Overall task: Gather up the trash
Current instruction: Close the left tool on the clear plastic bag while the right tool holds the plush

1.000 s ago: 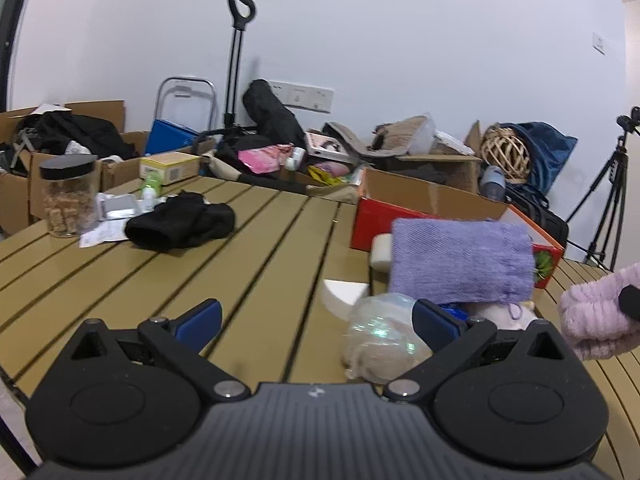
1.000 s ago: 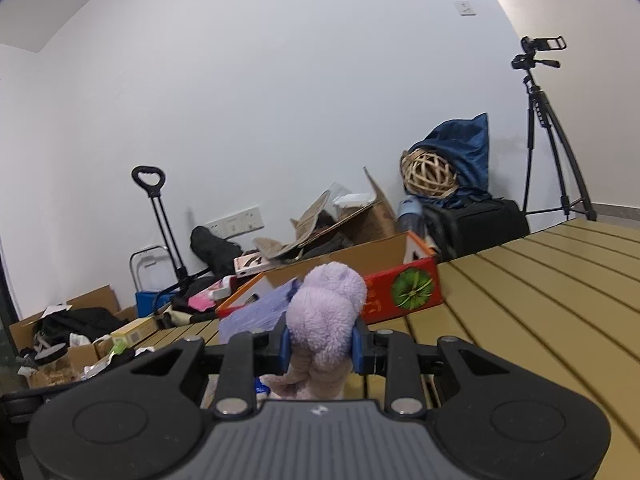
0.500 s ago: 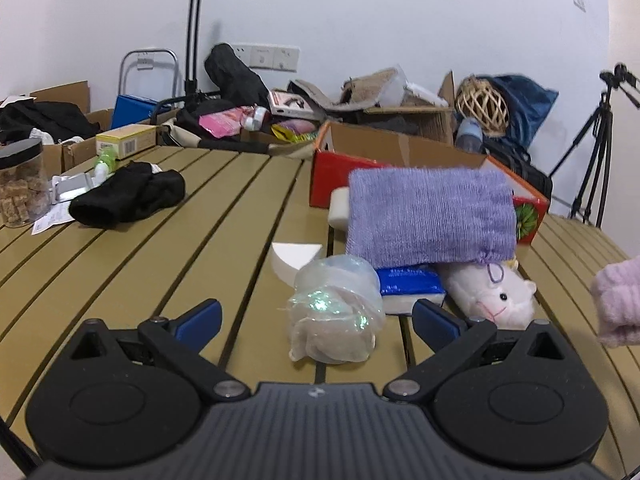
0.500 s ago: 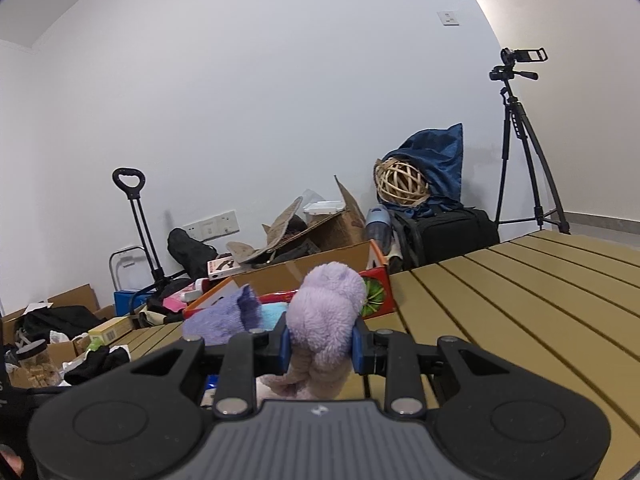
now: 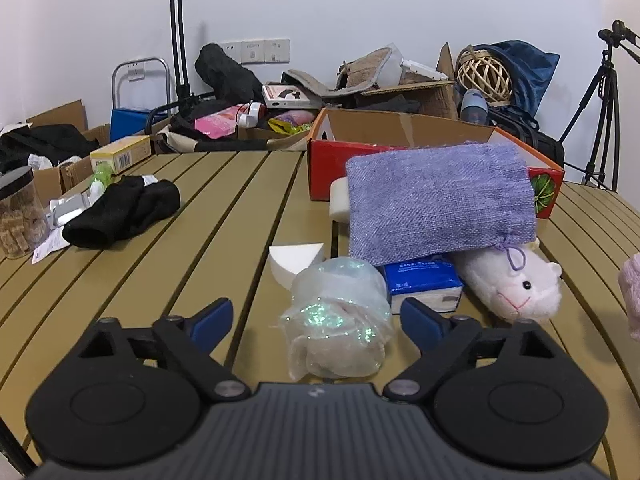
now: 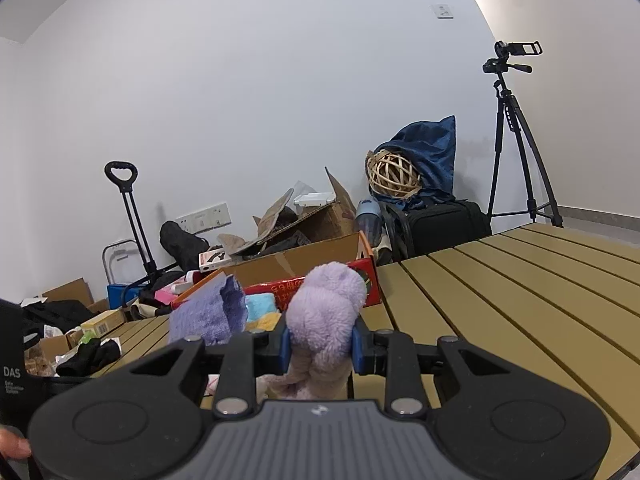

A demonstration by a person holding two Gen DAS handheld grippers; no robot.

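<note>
A crumpled clear plastic bag [image 5: 340,320] with a shimmery sheen lies on the slatted table between the fingers of my left gripper [image 5: 316,316]. Its jaws are closing, and the blue pads stand apart from the bag on both sides. My right gripper [image 6: 320,346] is shut on a fluffy lilac plush toy [image 6: 326,312], held above the table. That toy shows at the right edge of the left wrist view as a pink fluffy bit [image 5: 631,292].
Behind the bag lie a white foam wedge [image 5: 294,258], a blue tissue pack [image 5: 420,278], a white plush animal [image 5: 512,280] and a purple knitted pouch [image 5: 436,208]. A red cardboard box [image 5: 400,140] stands further back. Black cloth [image 5: 120,212] and a jar [image 5: 18,216] sit at left.
The left gripper has moved forward and tilted down, so the plastic bag now sits centred between its fingers, which have narrowed slightly. The right gripper drifted a little sideways, still holding the plush.
</note>
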